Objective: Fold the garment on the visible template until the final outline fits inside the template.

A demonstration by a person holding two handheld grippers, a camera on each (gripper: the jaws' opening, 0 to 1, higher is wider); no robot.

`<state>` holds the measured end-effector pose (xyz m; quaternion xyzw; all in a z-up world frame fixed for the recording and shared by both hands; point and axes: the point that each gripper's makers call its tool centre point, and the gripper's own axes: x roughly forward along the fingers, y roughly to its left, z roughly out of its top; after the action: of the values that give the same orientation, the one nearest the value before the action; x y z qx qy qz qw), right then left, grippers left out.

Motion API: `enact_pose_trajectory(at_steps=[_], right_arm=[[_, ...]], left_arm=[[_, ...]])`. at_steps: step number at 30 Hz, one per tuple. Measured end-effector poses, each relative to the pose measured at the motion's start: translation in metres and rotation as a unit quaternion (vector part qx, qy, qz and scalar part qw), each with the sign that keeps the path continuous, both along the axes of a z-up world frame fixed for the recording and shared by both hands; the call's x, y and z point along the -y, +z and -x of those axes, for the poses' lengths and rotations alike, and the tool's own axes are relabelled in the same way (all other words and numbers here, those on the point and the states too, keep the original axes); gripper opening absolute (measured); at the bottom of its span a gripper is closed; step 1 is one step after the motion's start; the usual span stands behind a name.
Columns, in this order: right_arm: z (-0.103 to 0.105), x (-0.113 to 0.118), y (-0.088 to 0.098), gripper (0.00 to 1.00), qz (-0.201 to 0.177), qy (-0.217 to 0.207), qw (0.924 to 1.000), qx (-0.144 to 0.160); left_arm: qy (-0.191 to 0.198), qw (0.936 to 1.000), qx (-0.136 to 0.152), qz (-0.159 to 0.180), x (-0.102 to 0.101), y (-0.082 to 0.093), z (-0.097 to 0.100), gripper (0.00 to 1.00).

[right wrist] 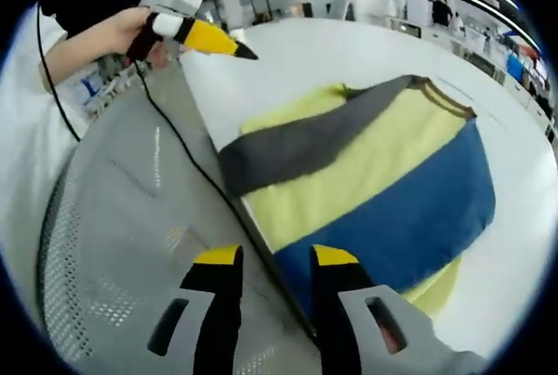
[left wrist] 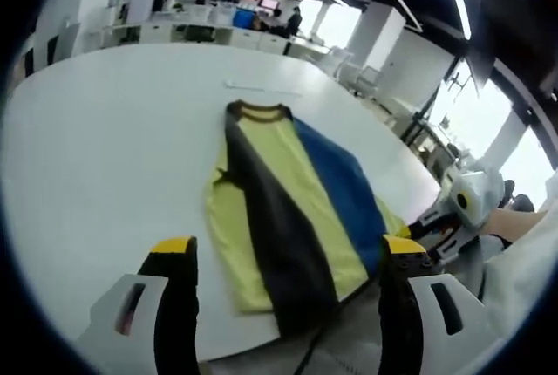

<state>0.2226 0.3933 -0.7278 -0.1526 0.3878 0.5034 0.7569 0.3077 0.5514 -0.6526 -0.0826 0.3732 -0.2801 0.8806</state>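
My left gripper (left wrist: 283,257) and right gripper (right wrist: 275,260) both hang released, holding nothing. I'd pinch the colour-block T-shirt's (left wrist: 288,196) hem at the white table (left wrist: 105,148) edge and fold toward the collar (left wrist: 259,112), keeping layers flat.

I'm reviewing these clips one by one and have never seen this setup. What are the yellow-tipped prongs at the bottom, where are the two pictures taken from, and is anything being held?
No robot here: a person holds a handheld two-jaw gripper in each hand, each with a fisheye camera looking along its jaws. The prongs are those jaws. The left gripper appears in the left gripper view, the right gripper in the right gripper view; both stand open and hold nothing. On the white table lies a shirt, yellow, dark grey and blue, partly folded with a dark sleeve laid across it, its hem at the table's near edge. In the right gripper view a hand holds the left gripper above a grey mesh chair.
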Motion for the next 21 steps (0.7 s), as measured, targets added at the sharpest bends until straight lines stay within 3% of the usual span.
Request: enact_pose_trajectory(at_steps=[16,21], right_arm=[[0.003,-0.009,-0.021,0.22,0.030,0.029,0.9991,-0.008],[0.002,-0.007,-0.028,0.19,0.052,0.044,0.9977,0.003]], left_arm=[[0.001,0.9999,-0.011,0.007,-0.001,-0.010,0.001,0.81],[0.002,0.9999,-0.013,0.007,-0.002,-0.012,0.001,0.81]])
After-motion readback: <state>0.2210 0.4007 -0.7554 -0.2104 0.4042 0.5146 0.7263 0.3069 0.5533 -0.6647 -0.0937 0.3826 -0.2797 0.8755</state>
